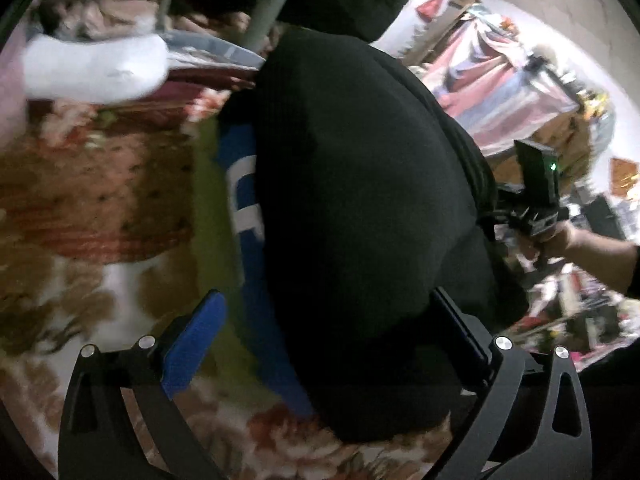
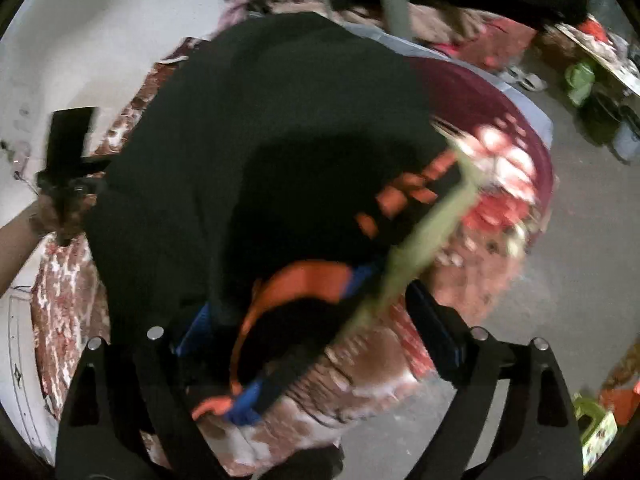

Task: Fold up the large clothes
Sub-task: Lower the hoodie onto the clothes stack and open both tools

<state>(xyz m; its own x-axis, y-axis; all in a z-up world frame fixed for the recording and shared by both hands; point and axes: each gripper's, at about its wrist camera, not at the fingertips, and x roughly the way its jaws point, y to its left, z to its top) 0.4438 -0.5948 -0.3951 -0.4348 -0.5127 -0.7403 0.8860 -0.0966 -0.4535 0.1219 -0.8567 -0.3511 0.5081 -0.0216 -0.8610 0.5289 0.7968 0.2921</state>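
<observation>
We see the left gripper (image 1: pixel 326 344) with its jaws spread wide, and the black garment (image 1: pixel 360 200) bulges between them; we cannot tell if the pads touch it. The right gripper (image 2: pixel 310 328) is wide open too, over the same garment's orange-trimmed edge. The garment lies on the flowered bed cover (image 1: pixel 100 200).

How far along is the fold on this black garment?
Done: the black garment lies doubled over on the floral bedspread. In hand: nothing; the left gripper and right gripper are open, straddling its near edge. Left: the bundle remains bulky and needs further folds.
</observation>
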